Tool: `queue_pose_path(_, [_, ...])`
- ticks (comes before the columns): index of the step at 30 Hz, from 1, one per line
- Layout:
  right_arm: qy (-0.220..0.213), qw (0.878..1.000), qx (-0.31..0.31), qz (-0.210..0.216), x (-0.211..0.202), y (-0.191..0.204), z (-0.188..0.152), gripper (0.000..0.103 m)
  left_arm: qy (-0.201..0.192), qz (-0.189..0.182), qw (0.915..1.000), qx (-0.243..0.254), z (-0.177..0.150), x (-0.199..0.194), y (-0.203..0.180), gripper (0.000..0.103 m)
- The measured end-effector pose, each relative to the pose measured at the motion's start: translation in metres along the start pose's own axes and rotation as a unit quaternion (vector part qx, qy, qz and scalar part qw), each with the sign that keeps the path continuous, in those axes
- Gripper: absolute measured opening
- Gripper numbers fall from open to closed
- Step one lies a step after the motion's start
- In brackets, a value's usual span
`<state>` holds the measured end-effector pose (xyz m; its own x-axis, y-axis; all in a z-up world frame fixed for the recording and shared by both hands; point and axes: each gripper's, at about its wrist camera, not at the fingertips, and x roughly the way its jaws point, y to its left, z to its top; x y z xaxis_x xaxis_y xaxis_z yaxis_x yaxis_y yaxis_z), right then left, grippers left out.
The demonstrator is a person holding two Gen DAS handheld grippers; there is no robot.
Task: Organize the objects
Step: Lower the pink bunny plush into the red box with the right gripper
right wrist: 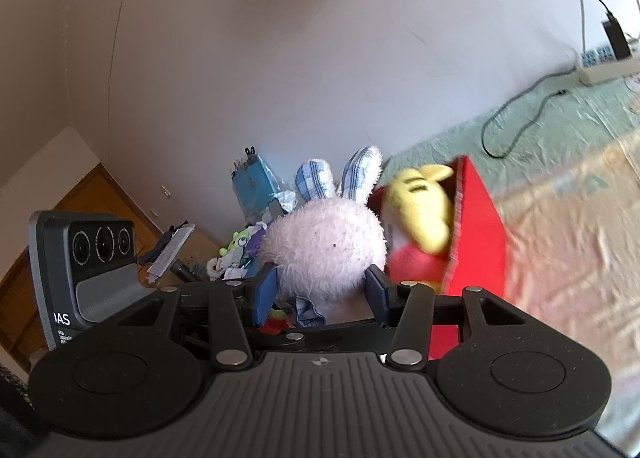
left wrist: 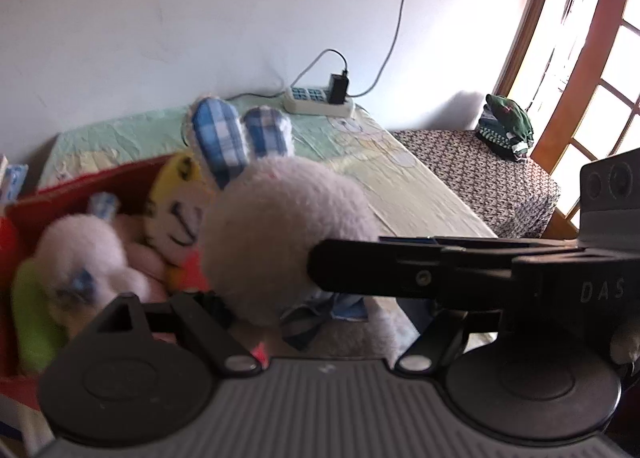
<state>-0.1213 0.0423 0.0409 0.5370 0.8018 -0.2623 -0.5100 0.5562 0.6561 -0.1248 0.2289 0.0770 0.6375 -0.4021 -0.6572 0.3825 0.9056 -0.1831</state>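
Observation:
A white plush rabbit (right wrist: pixel 324 246) with blue plaid ears sits between the blue pads of my right gripper (right wrist: pixel 322 290), which is shut on it beside the red fabric box (right wrist: pixel 476 225). The same rabbit (left wrist: pixel 280 234) fills the middle of the left wrist view, with the right gripper's black finger (left wrist: pixel 400 270) against it. The red box (left wrist: pixel 24 217) holds a yellow plush (right wrist: pixel 424 205), another white plush (left wrist: pixel 76 254) and a lime green toy (left wrist: pixel 32 322). My left gripper's fingertips are hidden behind the rabbit, so I cannot tell its state.
The box stands on a bed with a pale green sheet (left wrist: pixel 352 141). A white power strip (left wrist: pixel 320 101) with a black charger lies by the wall. A patterned stool (left wrist: pixel 488 173) holds folded clothes. Small toys and a blue packet (right wrist: pixel 254 181) are piled left of the rabbit.

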Motion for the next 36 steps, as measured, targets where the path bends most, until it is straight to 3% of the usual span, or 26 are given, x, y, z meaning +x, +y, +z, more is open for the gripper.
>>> queue_pose_path(12, [-0.017, 1.0, -0.008, -0.023, 0.053, 0.018, 0.014, 0.051, -0.005, 0.023, 0.9997, 0.009, 0.017, 0.002, 0.047, 0.085])
queue_pose_path(20, [-0.012, 0.999, -0.012, -0.046, 0.077, 0.011, 0.019, 0.051, 0.014, 0.026, 0.9995, -0.009, 0.021, 0.021, 0.07, 0.086])
queue_pose_path(31, [0.018, 0.997, -0.003, -0.076, 0.096, -0.003, 0.021, 0.051, 0.048, 0.023, 0.9983, -0.024, 0.02, 0.051, 0.088, 0.087])
queue_pose_path(36, [0.034, 0.997, 0.005, -0.07, 0.103, -0.006, 0.019, 0.052, 0.05, 0.022, 0.998, -0.031, 0.016, 0.052, 0.097, 0.087])
